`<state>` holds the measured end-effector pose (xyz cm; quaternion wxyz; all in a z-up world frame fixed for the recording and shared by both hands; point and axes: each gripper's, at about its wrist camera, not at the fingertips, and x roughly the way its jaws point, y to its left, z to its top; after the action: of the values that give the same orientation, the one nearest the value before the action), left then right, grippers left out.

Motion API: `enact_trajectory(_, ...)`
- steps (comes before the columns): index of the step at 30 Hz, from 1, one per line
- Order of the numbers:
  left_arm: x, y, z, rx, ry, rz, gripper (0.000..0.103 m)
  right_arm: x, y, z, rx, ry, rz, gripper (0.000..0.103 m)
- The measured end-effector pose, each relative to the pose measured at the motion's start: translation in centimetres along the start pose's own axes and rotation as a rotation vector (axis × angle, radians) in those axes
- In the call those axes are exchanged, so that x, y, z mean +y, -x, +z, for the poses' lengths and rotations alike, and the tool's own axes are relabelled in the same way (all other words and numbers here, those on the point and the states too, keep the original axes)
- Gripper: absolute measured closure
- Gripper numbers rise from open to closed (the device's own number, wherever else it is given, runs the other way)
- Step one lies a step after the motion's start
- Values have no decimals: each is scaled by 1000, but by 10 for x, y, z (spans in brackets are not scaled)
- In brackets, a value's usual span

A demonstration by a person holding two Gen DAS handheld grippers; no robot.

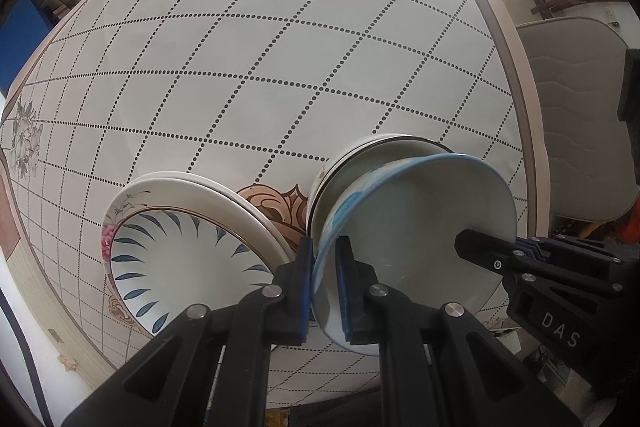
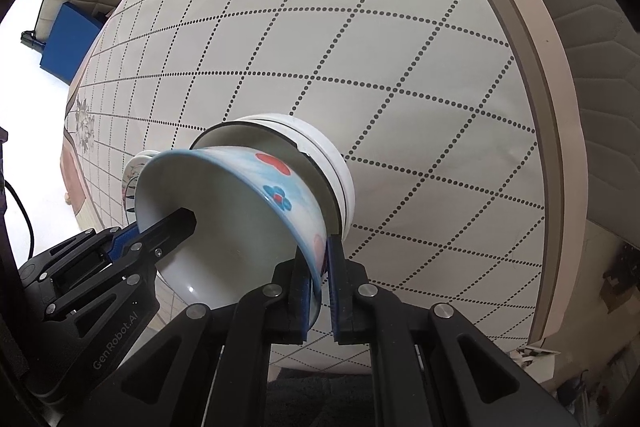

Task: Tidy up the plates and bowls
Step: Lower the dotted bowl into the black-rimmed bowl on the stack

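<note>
My round table [image 1: 516,75] has a cream cloth [image 1: 280,67] with dotted diamonds and flower prints. On it sit a plate stack [image 1: 180,255] and some nested white bowls [image 2: 320,147].

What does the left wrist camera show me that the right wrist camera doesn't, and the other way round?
Only the left wrist view shows the plate stack clearly, the top plate ringed with blue leaf strokes; in the right view just a sliver peeks out behind the bowl. Only the right wrist view shows the red and blue flowers on the blue bowl's outer wall. Both show the left gripper and right gripper clamped on opposite sides of that bowl's rim, above the white bowl stack on the tablecloth.
</note>
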<state>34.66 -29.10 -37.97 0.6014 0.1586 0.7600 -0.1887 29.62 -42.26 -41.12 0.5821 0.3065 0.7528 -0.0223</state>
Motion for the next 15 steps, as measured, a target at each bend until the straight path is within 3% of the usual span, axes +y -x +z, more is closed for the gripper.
enact_trajectory(15, 11, -6, 0, 15, 41, -31, 93, -3, 1, 6, 41, -14, 10, 88)
